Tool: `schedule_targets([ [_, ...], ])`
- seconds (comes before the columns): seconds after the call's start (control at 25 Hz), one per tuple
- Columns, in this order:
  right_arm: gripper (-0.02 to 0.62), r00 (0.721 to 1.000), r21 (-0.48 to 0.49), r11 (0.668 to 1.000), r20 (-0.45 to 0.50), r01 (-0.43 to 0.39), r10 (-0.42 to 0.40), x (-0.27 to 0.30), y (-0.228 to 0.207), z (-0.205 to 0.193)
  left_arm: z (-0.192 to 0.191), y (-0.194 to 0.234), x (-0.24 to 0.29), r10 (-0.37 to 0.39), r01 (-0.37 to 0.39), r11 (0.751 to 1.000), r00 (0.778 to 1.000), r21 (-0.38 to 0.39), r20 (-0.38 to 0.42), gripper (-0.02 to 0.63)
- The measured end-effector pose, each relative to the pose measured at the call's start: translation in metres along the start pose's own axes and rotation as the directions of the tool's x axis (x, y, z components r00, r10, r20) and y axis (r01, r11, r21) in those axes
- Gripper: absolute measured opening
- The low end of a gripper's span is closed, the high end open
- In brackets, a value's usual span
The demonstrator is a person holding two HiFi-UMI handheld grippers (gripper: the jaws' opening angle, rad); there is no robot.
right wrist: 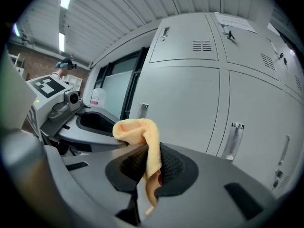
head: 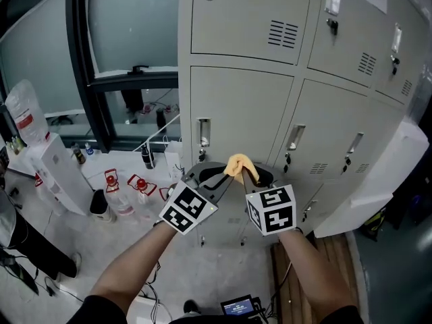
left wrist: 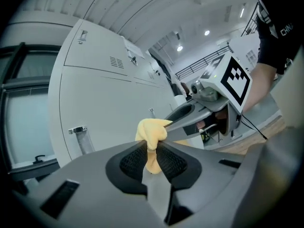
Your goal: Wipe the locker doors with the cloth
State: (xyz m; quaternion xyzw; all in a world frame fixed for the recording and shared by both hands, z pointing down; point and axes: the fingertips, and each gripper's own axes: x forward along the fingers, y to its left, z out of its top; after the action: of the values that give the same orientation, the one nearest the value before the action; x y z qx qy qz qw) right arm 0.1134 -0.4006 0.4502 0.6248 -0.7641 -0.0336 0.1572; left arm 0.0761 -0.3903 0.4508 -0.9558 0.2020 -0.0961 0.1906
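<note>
Step now: getting a good hold (no wiping has begun, I think).
Left tool: the left tool [left wrist: 152, 150] is pinching one end of the cloth [left wrist: 151, 131].
Right tool: the right tool [right wrist: 149, 164] is pinching the other end, so both tools hold the same cloth.
Where the cloth is: up in the air between the two tool tips, in front of the locker doors [head: 239, 106] and, as far as I can tell, not touching them.
Next move: bring the cloth to a door, press it flat and rub. It may go better if one tool lets go.
Cloth: yellow, soft and fluffy, all bunched up in a lump.
Doors: grey, smooth and flat, likely metal, with shiny handles [head: 203, 132] and little slot vents [head: 283, 34].
Tool pads [right wrist: 172, 167]: black and bumpy, good for gripping.
</note>
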Motion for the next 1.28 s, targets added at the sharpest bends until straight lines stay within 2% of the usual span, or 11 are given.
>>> schedule_targets([
  [0.28,0.063,1.000,-0.045,0.999,0.028,-0.012,0.014,0.000,-0.031,0.007,0.016,-0.004,0.029,0.065,-0.065,0.998,0.997,0.009,-0.036,0.051],
  [0.52,0.063,0.997,-0.092,0.996,0.076,-0.021,0.028,-0.007,-0.035,0.030,0.038,0.006,0.027,0.118,-0.117,0.993,0.992,0.016,-0.054,0.049],
  [0.72,0.063,0.988,-0.140,0.990,0.152,0.002,0.019,-0.018,-0.042,0.084,0.089,0.030,0.016,0.160,-0.160,0.987,0.987,0.029,-0.020,0.049],
  [0.96,0.063,0.975,-0.157,0.987,0.224,0.024,0.011,-0.029,-0.054,0.154,0.152,0.061,0.005,0.195,-0.196,0.977,0.981,0.082,0.020,0.049],
  [1.28,0.063,0.950,-0.295,0.954,0.310,0.061,0.035,-0.038,-0.068,0.244,0.227,0.106,-0.009,0.233,-0.241,0.960,0.970,0.139,0.074,0.049],
])
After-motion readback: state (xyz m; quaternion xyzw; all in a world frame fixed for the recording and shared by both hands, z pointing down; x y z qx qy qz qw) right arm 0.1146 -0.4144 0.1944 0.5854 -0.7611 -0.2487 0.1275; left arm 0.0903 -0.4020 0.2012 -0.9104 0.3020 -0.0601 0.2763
